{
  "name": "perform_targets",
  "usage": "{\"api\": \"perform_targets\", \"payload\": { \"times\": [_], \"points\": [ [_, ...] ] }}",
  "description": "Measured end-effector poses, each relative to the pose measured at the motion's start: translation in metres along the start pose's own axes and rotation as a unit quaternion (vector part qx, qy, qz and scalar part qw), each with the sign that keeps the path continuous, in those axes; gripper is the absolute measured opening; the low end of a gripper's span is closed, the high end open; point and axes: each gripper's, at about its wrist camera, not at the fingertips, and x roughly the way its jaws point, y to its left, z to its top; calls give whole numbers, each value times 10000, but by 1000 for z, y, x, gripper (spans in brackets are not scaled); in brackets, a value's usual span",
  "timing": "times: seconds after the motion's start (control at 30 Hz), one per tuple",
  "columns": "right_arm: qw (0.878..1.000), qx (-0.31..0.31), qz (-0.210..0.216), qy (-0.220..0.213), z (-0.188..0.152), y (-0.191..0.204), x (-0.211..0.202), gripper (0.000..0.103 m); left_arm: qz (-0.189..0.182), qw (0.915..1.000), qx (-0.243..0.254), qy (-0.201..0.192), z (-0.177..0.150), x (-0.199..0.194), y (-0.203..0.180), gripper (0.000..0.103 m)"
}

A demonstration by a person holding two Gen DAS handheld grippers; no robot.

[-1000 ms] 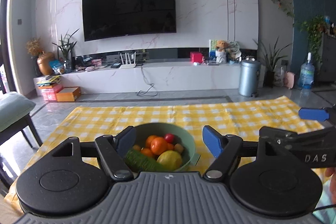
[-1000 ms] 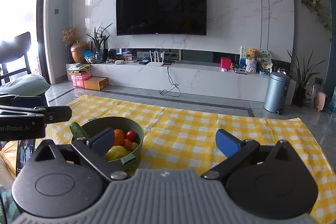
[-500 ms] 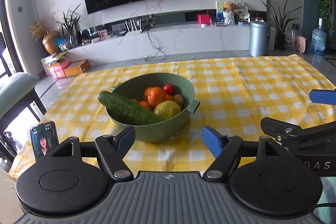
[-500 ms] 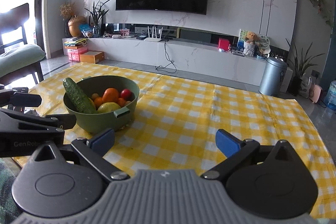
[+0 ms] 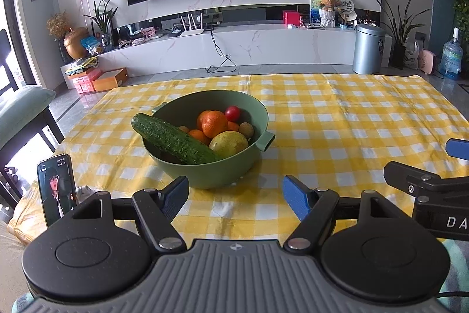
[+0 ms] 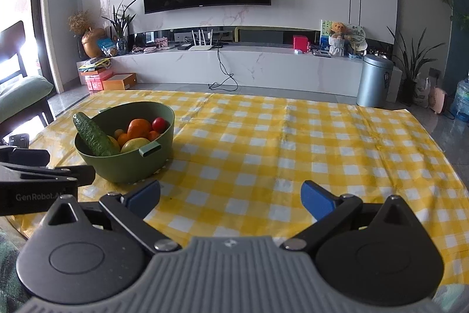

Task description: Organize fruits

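A green bowl (image 5: 211, 175) (image 6: 123, 166) stands on the yellow checked tablecloth (image 5: 337, 137) (image 6: 278, 143). In it lie a cucumber (image 5: 173, 140) (image 6: 93, 135), oranges (image 5: 214, 123) (image 6: 138, 127), a yellow lemon-like fruit (image 5: 228, 143) (image 6: 134, 143), a red tomato (image 5: 232, 113) (image 6: 159, 124) and a small brown fruit (image 5: 245, 129). My left gripper (image 5: 236, 197) is open and empty, just short of the bowl. My right gripper (image 6: 231, 197) is open and empty, to the right of the bowl.
A phone (image 5: 57, 189) stands propped at the table's left front corner. The right gripper's body (image 5: 431, 189) shows at the right of the left wrist view; the left gripper's body (image 6: 38, 181) shows at the left of the right wrist view. Beyond the table are a TV wall and a bin (image 5: 368, 49).
Both grippers have risen and tilted down, so the bowl and tabletop now show fully above the fingers. Both stay open and empty; the bowl has not moved.
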Motion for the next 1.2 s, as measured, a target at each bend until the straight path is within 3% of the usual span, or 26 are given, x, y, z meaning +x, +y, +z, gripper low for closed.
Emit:
{"api": "perform_targets", "payload": {
  "times": [1.2],
  "points": [
    [9999,73,44,-61,-1,-5,-5,99,-103,9999,-25,-133,8,-8,-4,86]
  ]
}}
